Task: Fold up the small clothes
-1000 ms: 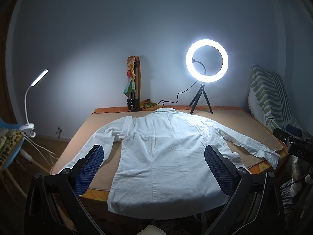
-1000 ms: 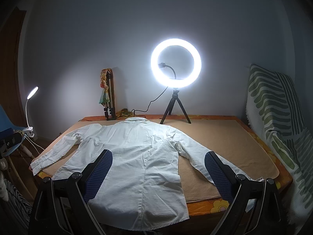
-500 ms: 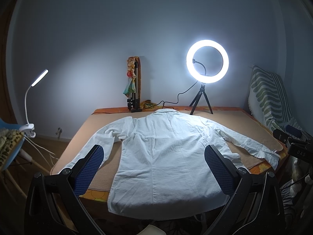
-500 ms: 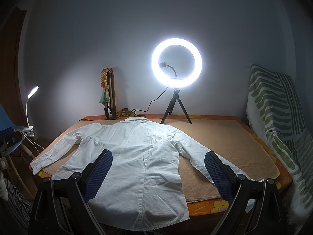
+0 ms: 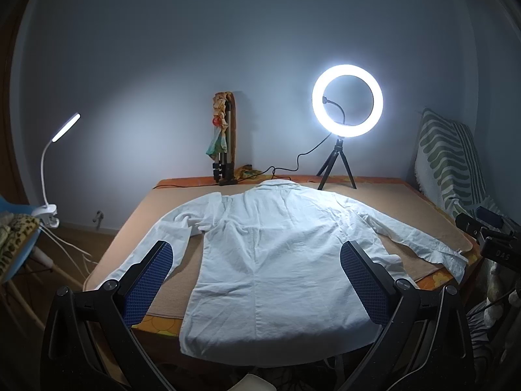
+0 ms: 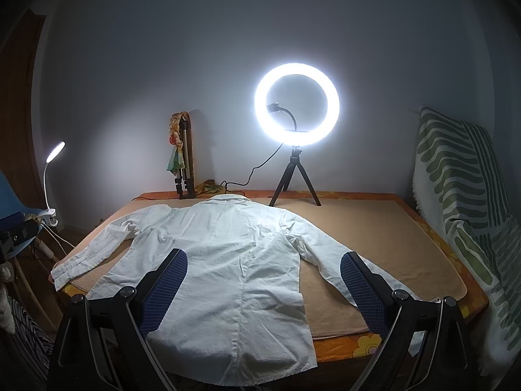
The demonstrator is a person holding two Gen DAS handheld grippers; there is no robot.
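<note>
Left gripper (image 5: pixel 255 282) and right gripper (image 6: pixel 263 290) both spread wide, holding nothing, above the near edge of the table (image 6: pixel 374 228), where the white shirt (image 5: pixel 280 260) lies flat with hem and cuffs overhanging, so a tug risks sliding it off; free mat on the right side.

A table (image 5: pixel 377 181) with an orange flowered cover carries everything. A tan mat (image 6: pixel 364 238) lies directly on it, covering most of the top. On the mat a white shirt (image 5: pixel 276 260) lies flat, back up, sleeves spread, hem over the near edge. Beyond the shirt's collar, at the far edge, stands a lit ring light (image 6: pixel 297 104) on a small tripod. Left of the ring light stands a folded tripod (image 5: pixel 224 143) draped with colourful cloth.
</note>
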